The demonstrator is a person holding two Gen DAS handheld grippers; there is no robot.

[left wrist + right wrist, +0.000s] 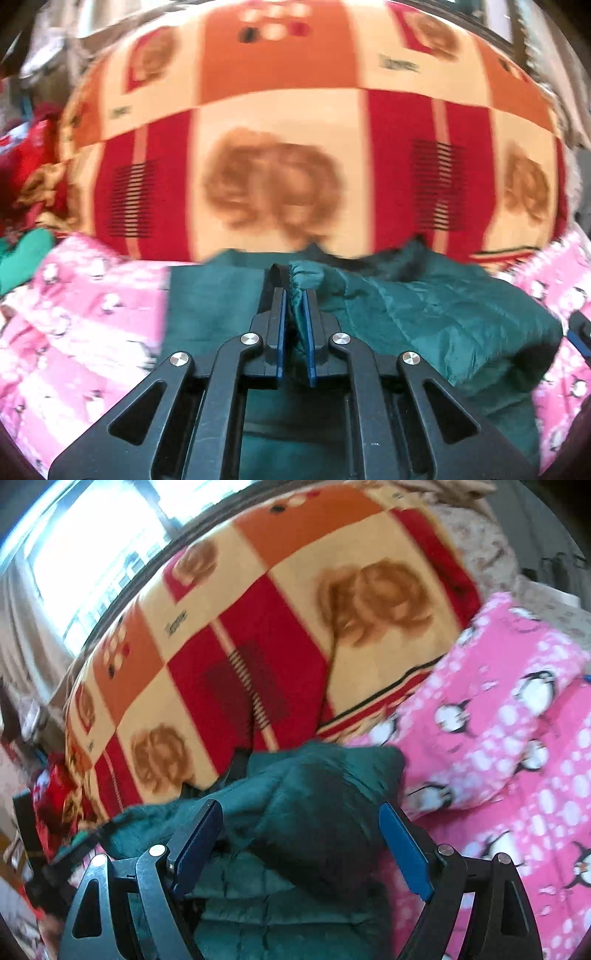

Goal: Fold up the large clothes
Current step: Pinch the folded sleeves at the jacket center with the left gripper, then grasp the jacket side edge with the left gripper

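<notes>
The left gripper [295,295] is clamped on a gathered cuff of the green jacket [424,314], which lies on the pink penguin blanket [92,314]. The right gripper [301,812] stands apart, straddling the jacket's bunched fabric.

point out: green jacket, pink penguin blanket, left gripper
green jacket [443,317]: left wrist view, quilted body.
pink penguin blanket [517,709]: right wrist view, raised fold.
left gripper [294,295]: left wrist view, between fingertips, clamped on jacket's cuff.
</notes>
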